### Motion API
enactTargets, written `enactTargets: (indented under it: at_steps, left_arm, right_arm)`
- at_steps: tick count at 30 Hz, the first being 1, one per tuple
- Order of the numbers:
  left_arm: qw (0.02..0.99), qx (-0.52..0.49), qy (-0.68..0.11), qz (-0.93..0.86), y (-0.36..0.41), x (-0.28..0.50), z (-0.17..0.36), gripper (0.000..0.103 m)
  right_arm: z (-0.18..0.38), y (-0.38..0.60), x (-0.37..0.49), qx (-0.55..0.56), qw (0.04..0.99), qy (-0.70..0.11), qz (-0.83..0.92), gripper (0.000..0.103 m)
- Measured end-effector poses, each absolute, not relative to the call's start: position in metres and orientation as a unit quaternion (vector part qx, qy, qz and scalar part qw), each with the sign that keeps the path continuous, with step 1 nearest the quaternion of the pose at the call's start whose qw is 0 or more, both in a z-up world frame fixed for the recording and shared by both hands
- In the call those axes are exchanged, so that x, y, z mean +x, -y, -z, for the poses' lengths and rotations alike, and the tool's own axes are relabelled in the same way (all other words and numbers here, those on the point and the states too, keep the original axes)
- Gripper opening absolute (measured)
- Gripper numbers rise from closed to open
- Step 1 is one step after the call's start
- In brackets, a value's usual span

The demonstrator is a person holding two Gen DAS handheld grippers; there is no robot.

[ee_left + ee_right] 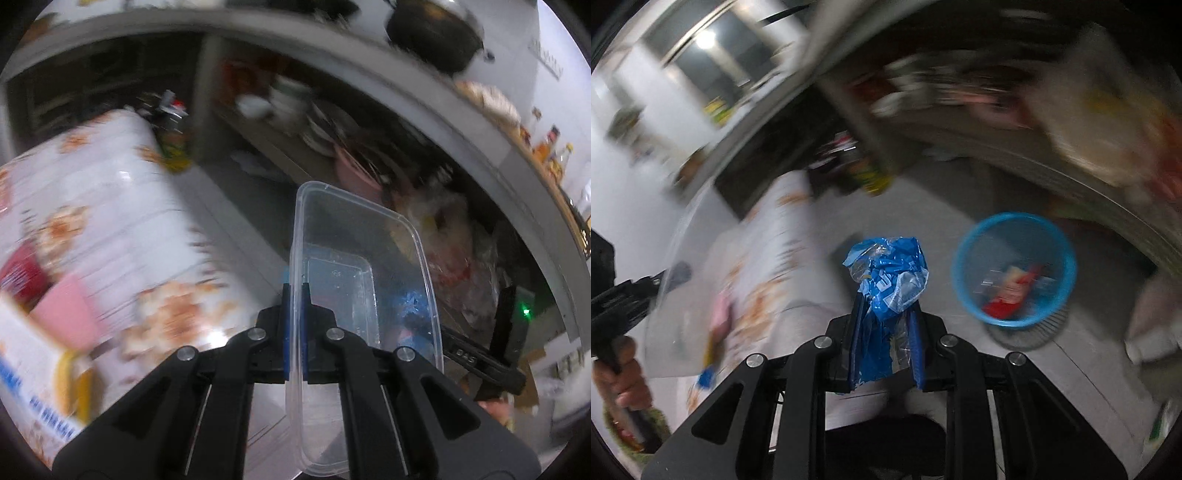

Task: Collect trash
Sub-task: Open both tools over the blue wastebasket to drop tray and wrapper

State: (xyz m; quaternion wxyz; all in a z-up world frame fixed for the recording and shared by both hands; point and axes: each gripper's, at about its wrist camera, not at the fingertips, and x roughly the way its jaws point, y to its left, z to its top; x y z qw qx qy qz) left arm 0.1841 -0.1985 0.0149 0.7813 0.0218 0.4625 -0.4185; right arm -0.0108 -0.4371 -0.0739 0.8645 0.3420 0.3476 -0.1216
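My left gripper (295,291) is shut on the rim wall of a clear plastic food container (354,258), which sticks out ahead and to the right of the jaws. Through it the blue wrapper (412,302) shows faintly. My right gripper (886,314) is shut on that crumpled blue and clear plastic wrapper (886,277), which bulges above the fingertips. A blue round waste basket (1014,269) stands on the floor to the right of the wrapper, with red and pale packaging inside. In the right wrist view the left gripper (624,302) is at the left edge, with a hand (620,373) on its handle.
A table with a white floral cloth (110,206) lies at the left, holding a pink item (70,314) and a printed box (33,376). A grey counter edge (369,62) arcs above open shelves of dishes (325,125). A dark pot (436,33) stands on the counter. Pale tiled floor (923,192) surrounds the basket.
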Motion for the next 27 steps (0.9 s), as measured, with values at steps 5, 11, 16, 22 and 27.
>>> enactTargets:
  at_steps: [5, 11, 16, 22, 27]
  left_arm:
    - [0.743, 0.071, -0.517, 0.42, 0.288, 0.2, 0.023, 0.003]
    - [0.715, 0.141, -0.563, 0.389, 0.375, 0.216, 0.086, 0.003]
    - [0.704, 0.191, -0.579, 0.364, 0.429, 0.23, 0.134, 0.003]
    - [0.717, 0.233, -0.544, 0.37, 0.482, 0.24, 0.165, 0.076]
    - [0.707, 0.234, -0.558, 0.366, 0.481, 0.237, 0.174, 0.076]
  right_arm:
    - [0.13, 0.491, -0.036, 0.413, 0.82, -0.356, 0.173, 0.022]
    - [0.189, 0.517, -0.024, 0.452, 0.787, -0.374, 0.191, 0.022]
    - [0.222, 0.537, 0.005, 0.457, 0.777, -0.385, 0.201, 0.022]
    - [0.274, 0.588, 0.038, 0.453, 0.77, -0.384, 0.234, 0.047]
    - [0.314, 0.591, 0.029, 0.469, 0.743, -0.402, 0.257, 0.047]
